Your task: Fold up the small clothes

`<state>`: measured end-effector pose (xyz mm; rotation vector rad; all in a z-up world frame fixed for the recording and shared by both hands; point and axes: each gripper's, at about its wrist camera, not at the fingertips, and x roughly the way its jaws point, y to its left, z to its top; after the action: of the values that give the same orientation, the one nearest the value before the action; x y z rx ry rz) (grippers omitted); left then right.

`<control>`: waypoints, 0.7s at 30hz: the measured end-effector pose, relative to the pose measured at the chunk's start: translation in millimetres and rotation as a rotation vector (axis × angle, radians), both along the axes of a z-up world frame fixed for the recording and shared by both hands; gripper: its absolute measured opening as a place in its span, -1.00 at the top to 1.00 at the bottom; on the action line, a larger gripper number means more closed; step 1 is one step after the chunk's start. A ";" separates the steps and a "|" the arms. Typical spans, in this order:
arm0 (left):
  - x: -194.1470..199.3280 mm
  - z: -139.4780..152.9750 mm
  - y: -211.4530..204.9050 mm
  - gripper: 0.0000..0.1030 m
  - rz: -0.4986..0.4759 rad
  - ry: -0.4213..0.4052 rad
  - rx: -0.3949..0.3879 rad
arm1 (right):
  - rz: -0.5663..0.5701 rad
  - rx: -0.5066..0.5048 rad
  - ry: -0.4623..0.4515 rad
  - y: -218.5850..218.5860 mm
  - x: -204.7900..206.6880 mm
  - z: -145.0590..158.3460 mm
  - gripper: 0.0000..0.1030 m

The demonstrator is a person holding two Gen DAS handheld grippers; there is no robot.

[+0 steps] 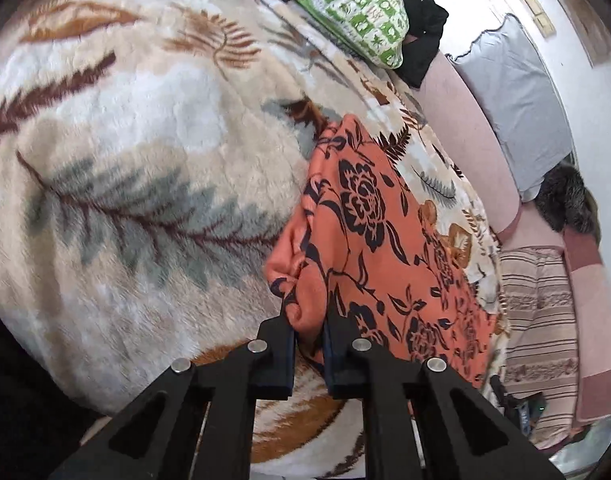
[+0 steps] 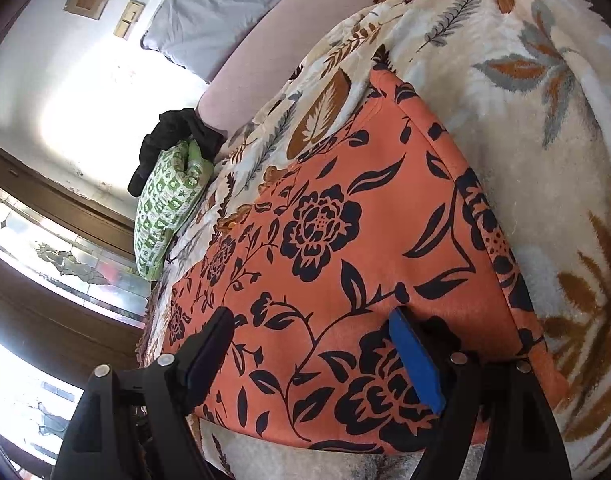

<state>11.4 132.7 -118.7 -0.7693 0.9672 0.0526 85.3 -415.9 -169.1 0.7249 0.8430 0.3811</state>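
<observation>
Orange floral garment (image 2: 345, 240): lying spread mostly flat on the leaf-patterned blanket (image 1: 125, 140) that is covering the bed; in the left wrist view it is showing as a long strip (image 1: 385, 240) with its near corner bunched up.

Left gripper (image 1: 307, 320): its fingers (image 1: 277, 344) are pressed nearly together and pinching the bunched near corner of the orange floral garment; a fold of orange cloth is sitting in the narrow gap between the pads and bulging out above them.

Right gripper (image 2: 311, 340): its fingers (image 2: 415, 364) are standing spread wide over the near part of the orange floral garment, the blue pad on one side and the black finger on the other, with flat cloth lying between them; nothing is being pinched, and whether the tips are touching the cloth I cannot tell.

Garment edges: in the right wrist view the near hem is running just behind the fingertips, and the far corner is pointing away toward the pink headboard (image 2: 273, 52).

Green patterned pillow (image 2: 165, 208): lying on the blanket well apart from the orange floral garment, on its far side, with a black cloth (image 2: 173, 136) draped against it.

Grey cushion (image 2: 225, 12): leaning on the pink headboard, beyond the orange floral garment.

Striped cover (image 1: 541, 340): lying off the blanket's edge, beside the orange floral garment's long side in the left wrist view.
</observation>
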 end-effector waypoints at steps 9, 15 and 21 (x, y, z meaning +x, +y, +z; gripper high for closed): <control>8.2 -10.2 -6.6 0.45 -0.048 0.069 0.156 | 0.009 0.013 -0.010 -2.6 0.7 -1.1 -0.60; 41.7 36.0 11.9 -0.54 -0.141 -0.110 0.196 | 0.014 0.018 -0.014 -3.4 2.0 -3.0 -0.60; 138.3 9.8 12.0 -0.44 -0.306 -0.018 0.185 | 0.019 0.021 -0.013 -4.0 2.2 -2.9 -0.62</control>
<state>149.8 144.7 -108.9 -0.4458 1.0380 -0.1287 87.5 -419.9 -172.0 0.7335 0.8349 0.4116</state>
